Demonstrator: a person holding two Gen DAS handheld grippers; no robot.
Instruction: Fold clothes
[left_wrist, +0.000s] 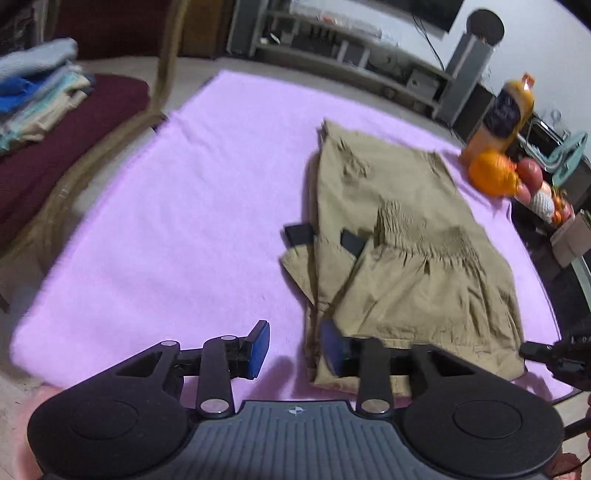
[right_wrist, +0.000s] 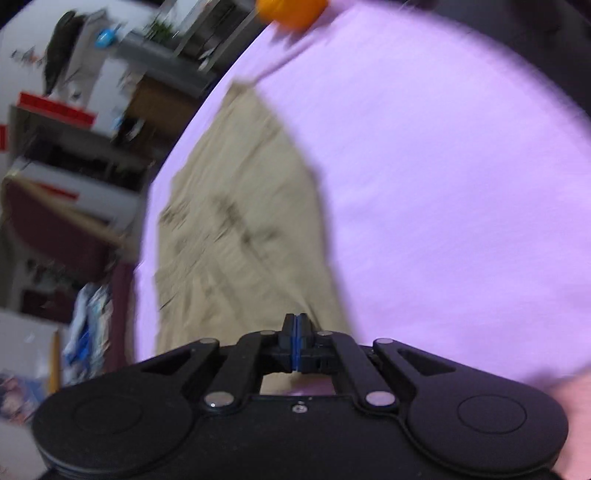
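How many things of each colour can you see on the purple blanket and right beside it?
Tan: 1, the folded garment
Orange: 1, the round orange thing, at the blanket's edge
Yellow: 1, the bottle behind it
Red: 1, the apple-like fruit
Total: 4

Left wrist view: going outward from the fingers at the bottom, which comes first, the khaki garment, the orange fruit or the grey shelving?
1. Khaki garment, just ahead of the left gripper, to its right.
2. Orange fruit, at the table's far right edge.
3. Grey shelving, against the back wall.
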